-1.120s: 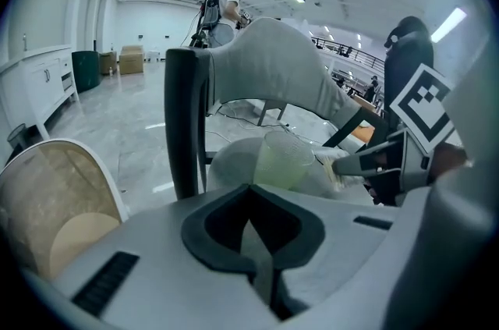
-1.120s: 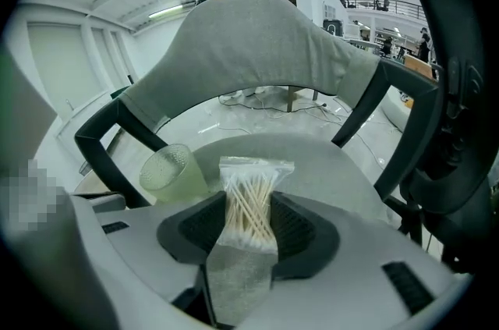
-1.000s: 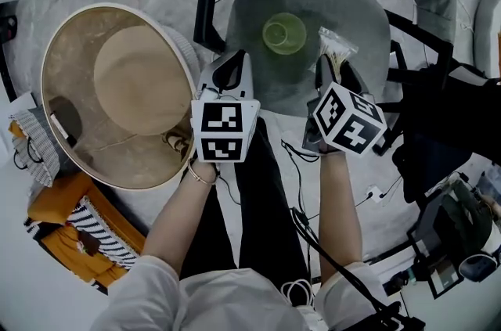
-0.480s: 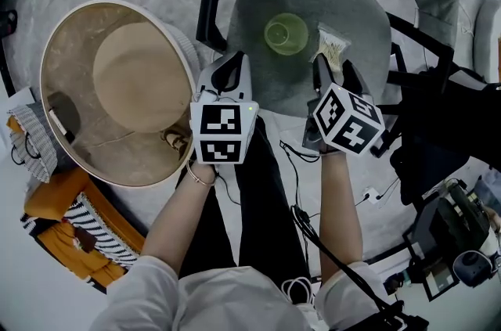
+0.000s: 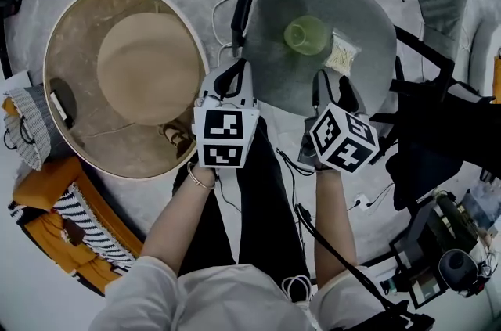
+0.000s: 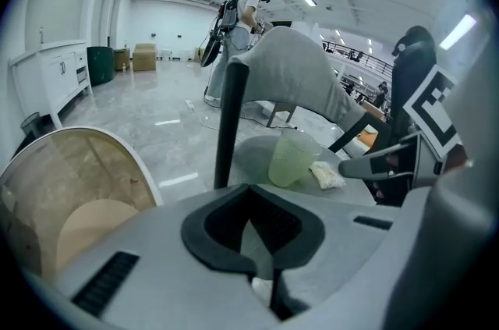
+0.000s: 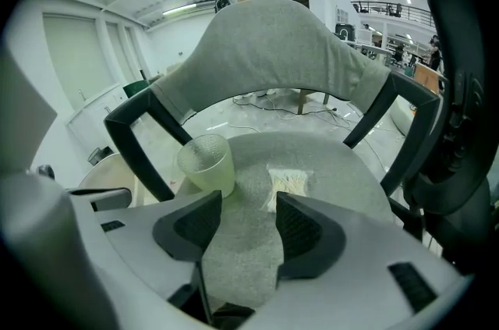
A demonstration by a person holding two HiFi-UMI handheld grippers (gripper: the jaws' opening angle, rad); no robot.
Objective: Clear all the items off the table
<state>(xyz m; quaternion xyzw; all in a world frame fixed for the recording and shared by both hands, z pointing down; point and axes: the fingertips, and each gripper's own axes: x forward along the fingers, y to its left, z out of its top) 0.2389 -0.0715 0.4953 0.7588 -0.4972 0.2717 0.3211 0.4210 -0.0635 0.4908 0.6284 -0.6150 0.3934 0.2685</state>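
On your right gripper point(image 7: 245, 221) the fingers point(image 7: 308, 231) stand apart. They have just been closing a little and hold nothing, and only the bare grey table point(image 7: 242, 266) shows in the gap. Just beyond their tips, at the centre of the right gripper view, the green cup point(image 7: 207, 163) stands upright on the table. The clear packet point(image 7: 287, 182) of pale sticks lies flat just right of it.

On your left gripper point(image 6: 251, 223) the fingers point(image 6: 210, 231) are pressed together and empty, with the cup and packet well beyond them at the right of centre.

In the head view both grippers hover at the lower edge of the round table. A big tan basket point(image 5: 74, 118) fills the left of the frame.
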